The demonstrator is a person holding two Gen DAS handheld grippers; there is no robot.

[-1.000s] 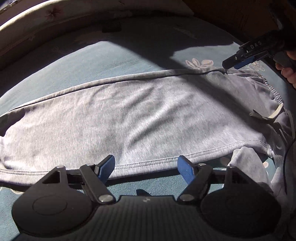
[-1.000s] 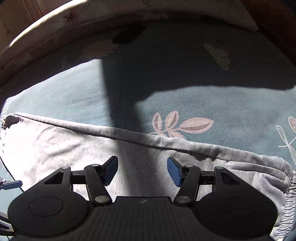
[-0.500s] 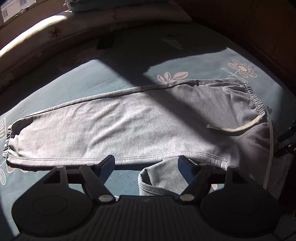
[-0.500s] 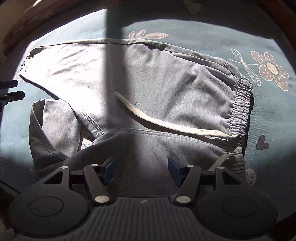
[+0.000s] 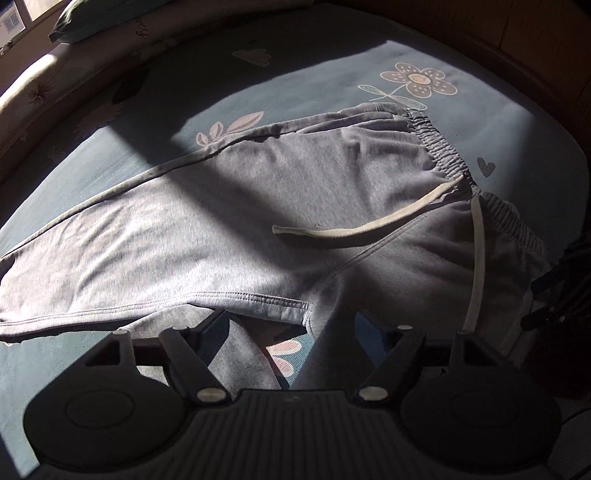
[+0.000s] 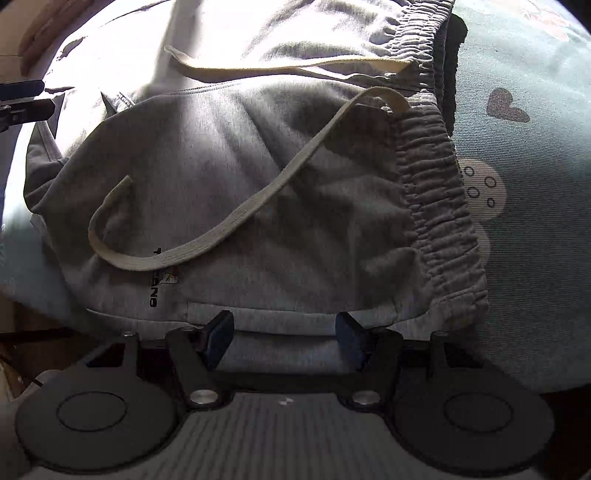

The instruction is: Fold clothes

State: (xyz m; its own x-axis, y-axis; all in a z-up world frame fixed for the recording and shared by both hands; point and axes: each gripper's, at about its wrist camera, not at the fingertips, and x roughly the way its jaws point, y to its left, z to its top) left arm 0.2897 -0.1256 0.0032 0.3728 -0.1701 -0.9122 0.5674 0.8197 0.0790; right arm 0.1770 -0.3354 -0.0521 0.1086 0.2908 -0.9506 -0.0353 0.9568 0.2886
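Grey sweatpants [image 5: 258,221] lie flat on the blue bedsheet [image 5: 110,166]. One leg stretches left and the other is doubled under near the crotch. The elastic waistband [image 5: 443,155] is at the right, with a cream drawstring [image 5: 369,229] lying loose across the front. My left gripper [image 5: 291,332] hangs open above the crotch and the folded leg, holding nothing. My right gripper [image 6: 284,332] hovers open, close over the hip part of the sweatpants [image 6: 295,184], beside the waistband [image 6: 432,192] and below the drawstring [image 6: 240,218]. No cloth is pinched between its fingers.
Pillows [image 5: 110,18] line the far edge of the bed, and a wooden panel [image 5: 517,29] runs behind it at the right. Sunlight and dark shadow bands cross the sheet. In the right wrist view the bed's near edge drops off at the lower left.
Both grippers have swept from the pant leg toward the waistband end. The right one has come down close over the hip. Both stay open, and the sweatpants have not moved.
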